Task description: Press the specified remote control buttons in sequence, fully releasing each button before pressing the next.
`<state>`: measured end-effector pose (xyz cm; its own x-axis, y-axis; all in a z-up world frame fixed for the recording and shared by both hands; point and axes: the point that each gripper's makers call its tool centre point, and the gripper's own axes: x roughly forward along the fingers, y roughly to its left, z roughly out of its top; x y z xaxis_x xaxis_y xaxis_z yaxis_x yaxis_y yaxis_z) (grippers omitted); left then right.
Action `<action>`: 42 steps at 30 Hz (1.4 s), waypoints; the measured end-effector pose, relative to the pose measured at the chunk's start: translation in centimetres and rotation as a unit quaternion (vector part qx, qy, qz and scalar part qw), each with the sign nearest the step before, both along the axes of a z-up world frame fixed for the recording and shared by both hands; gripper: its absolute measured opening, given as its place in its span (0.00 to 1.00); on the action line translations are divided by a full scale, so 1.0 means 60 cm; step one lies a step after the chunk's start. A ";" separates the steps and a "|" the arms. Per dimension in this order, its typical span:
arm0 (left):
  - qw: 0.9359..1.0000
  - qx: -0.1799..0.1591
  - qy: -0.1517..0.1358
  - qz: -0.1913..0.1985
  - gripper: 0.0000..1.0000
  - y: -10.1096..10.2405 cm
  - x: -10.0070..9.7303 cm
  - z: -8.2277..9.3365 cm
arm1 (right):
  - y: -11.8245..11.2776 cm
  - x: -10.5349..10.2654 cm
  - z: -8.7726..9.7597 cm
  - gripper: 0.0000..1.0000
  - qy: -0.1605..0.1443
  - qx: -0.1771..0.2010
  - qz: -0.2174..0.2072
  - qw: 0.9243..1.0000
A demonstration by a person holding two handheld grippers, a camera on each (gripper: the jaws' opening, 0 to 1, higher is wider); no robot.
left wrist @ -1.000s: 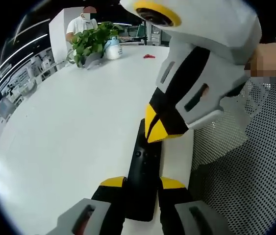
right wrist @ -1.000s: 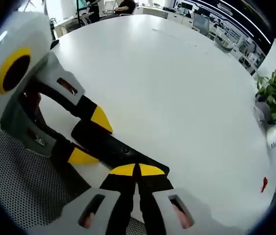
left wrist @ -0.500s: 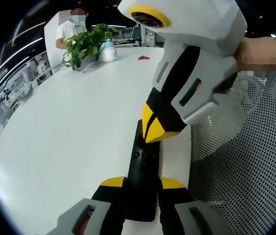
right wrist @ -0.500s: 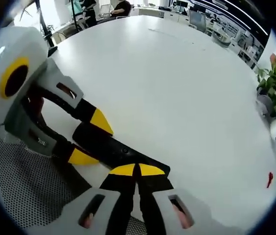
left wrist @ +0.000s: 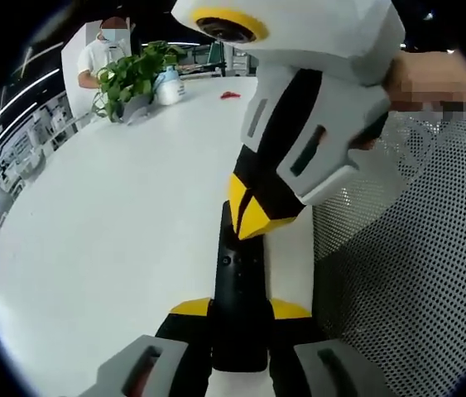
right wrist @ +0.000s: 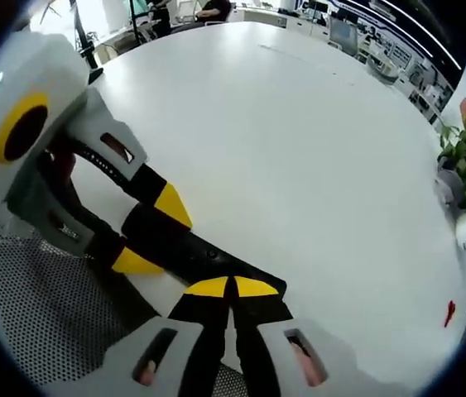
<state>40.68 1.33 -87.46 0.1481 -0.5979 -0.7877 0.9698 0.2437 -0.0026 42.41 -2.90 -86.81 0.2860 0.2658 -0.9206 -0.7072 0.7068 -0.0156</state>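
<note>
A black remote (left wrist: 237,273) lies at the white table's near edge. My left gripper (left wrist: 241,308) is shut on its near end, one yellow tip on each side. My right gripper (left wrist: 253,217) comes down from the upper right with its yellow tips shut together, resting on the remote's top face toward the far end. In the right gripper view, my right gripper (right wrist: 233,287) has its tips closed against the remote (right wrist: 204,252). There the left gripper (right wrist: 151,233) clamps the remote from the left.
The white table (left wrist: 108,207) stretches away. At its far end stand a potted plant (left wrist: 129,78), a white bottle (left wrist: 166,85) and a small red object (left wrist: 229,96), with a person (left wrist: 104,54) behind. A grey mesh surface (left wrist: 406,273) lies beside the table edge.
Both views have shifted a little with the hands. The right gripper's shut tips stay on the remote, and the left gripper's hold is unchanged.
</note>
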 end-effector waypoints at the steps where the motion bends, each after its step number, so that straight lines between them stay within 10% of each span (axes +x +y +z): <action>1: 1.000 0.000 0.002 -0.006 0.24 0.000 -0.002 0.000 | -0.001 -0.004 0.000 0.00 0.009 -0.001 -0.003 1.000; 16: 0.998 0.009 0.005 -0.068 0.24 -0.004 -0.030 -0.001 | 0.020 -0.022 0.004 0.00 0.037 0.020 0.018 0.999; 42: 0.998 0.010 0.014 -0.058 0.24 -0.006 -0.031 -0.002 | 0.032 -0.023 -0.006 0.00 0.057 0.074 -0.009 0.996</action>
<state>38.79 0.95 -87.58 0.0571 -0.5943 -0.8022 0.9911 0.1306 -0.0262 41.00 -0.97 -87.14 0.1883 0.3963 -0.8986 -0.6864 0.7075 0.1682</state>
